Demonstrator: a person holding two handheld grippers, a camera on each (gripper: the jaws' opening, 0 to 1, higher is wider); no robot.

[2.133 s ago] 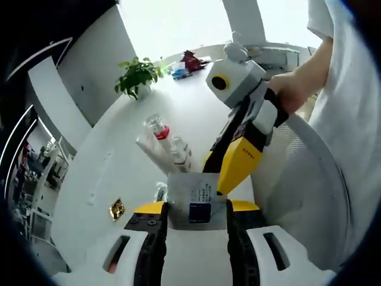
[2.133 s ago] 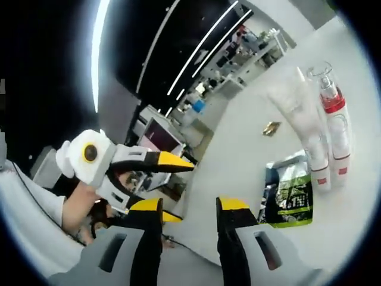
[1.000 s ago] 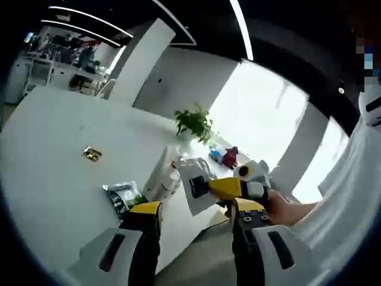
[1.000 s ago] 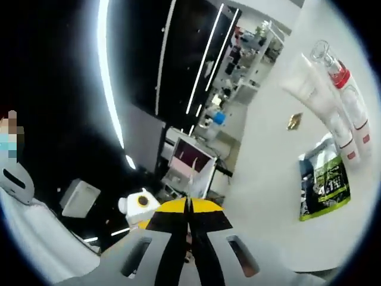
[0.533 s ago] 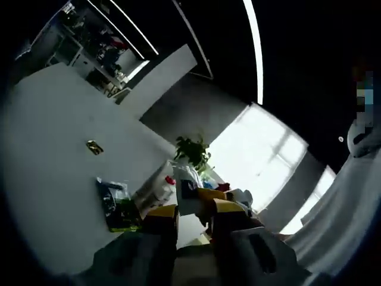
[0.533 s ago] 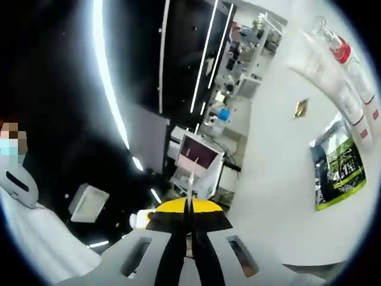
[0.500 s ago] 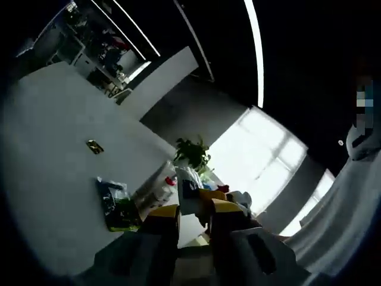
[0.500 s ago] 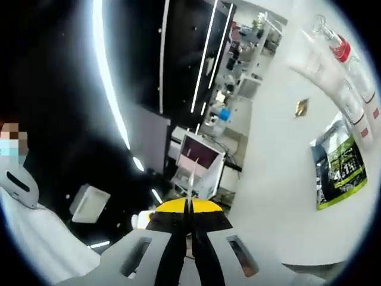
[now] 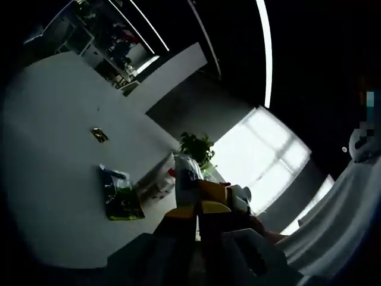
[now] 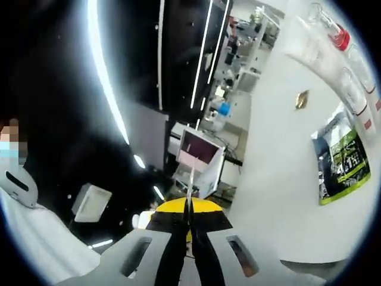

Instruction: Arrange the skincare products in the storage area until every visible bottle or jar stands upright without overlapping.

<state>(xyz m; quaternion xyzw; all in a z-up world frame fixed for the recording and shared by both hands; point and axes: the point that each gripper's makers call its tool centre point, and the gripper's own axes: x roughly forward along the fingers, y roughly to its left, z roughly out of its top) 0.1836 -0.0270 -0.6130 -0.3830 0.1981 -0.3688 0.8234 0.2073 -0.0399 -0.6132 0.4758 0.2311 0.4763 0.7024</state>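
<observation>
Both grippers (image 9: 196,210) (image 10: 189,205) seem clamped on one sachet (image 9: 186,179), while bottles (image 10: 351,65) and pouch (image 9: 122,199) lie unsorted on the table (image 9: 47,155)

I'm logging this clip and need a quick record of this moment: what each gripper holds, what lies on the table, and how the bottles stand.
left gripper: shut on the lower edge of the sachet
right gripper: shut on the thin edge of the sachet
sachet: pale, dark label, held off the table between both grippers
table: white
green packet: flat on the table
bottles: lying in a row, one red-collared, not upright
gold item: small, apart from the rest
</observation>
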